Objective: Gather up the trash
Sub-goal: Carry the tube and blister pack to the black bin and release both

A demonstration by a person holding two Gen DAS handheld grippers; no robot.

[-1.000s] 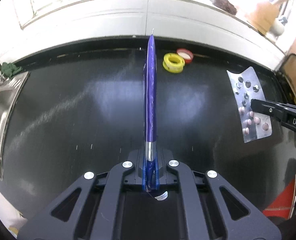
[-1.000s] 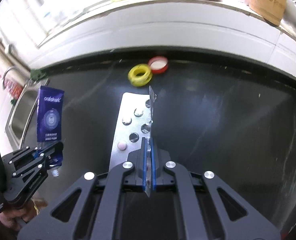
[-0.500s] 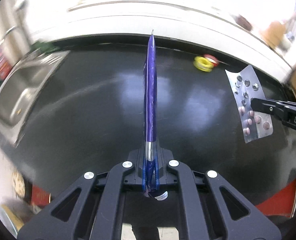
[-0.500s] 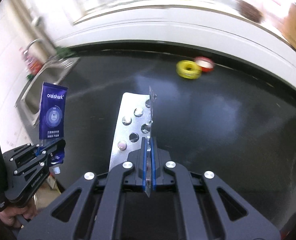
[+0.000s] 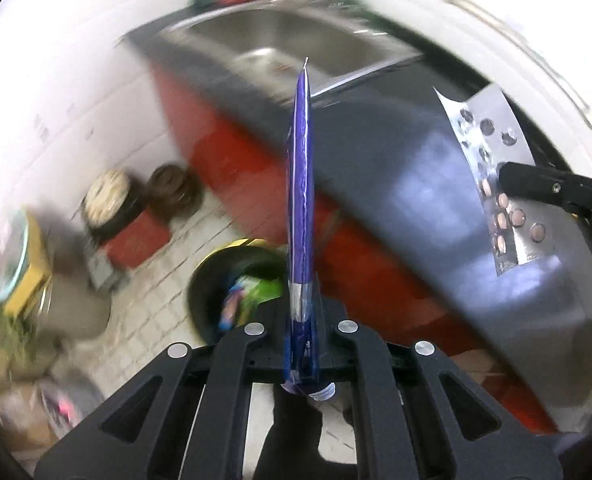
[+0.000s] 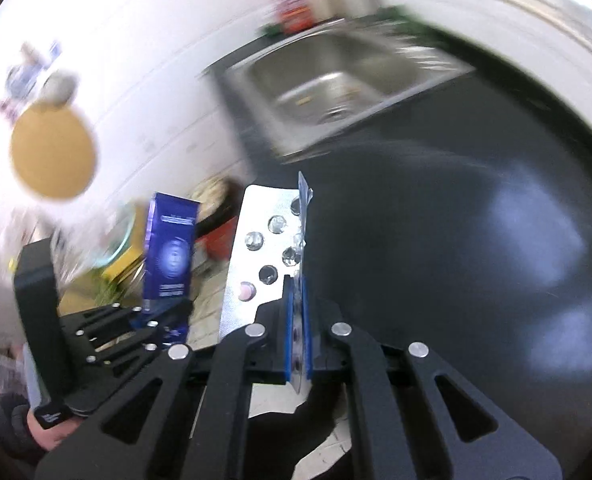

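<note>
My left gripper [image 5: 301,312] is shut on a blue foil pouch [image 5: 301,184], seen edge-on and upright; the pouch also shows in the right wrist view [image 6: 170,252]. My right gripper [image 6: 297,312] is shut on a silver pill blister pack [image 6: 264,248], also visible in the left wrist view [image 5: 496,176]. A black trash bin [image 5: 232,280] with colourful waste inside stands on the floor below and just left of the left gripper. Both grippers are off the counter's left end.
A steel sink [image 6: 336,84] is set in the black counter [image 6: 456,240], whose front is red [image 5: 256,168]. Pots and boxes [image 5: 136,208] stand on the tiled floor by the white wall. The views are motion-blurred.
Both grippers swung left off the counter, still holding the pouch and blister pack. The sink, floor and trash bin have come into view; the yellow ring and red lid are out of view.
</note>
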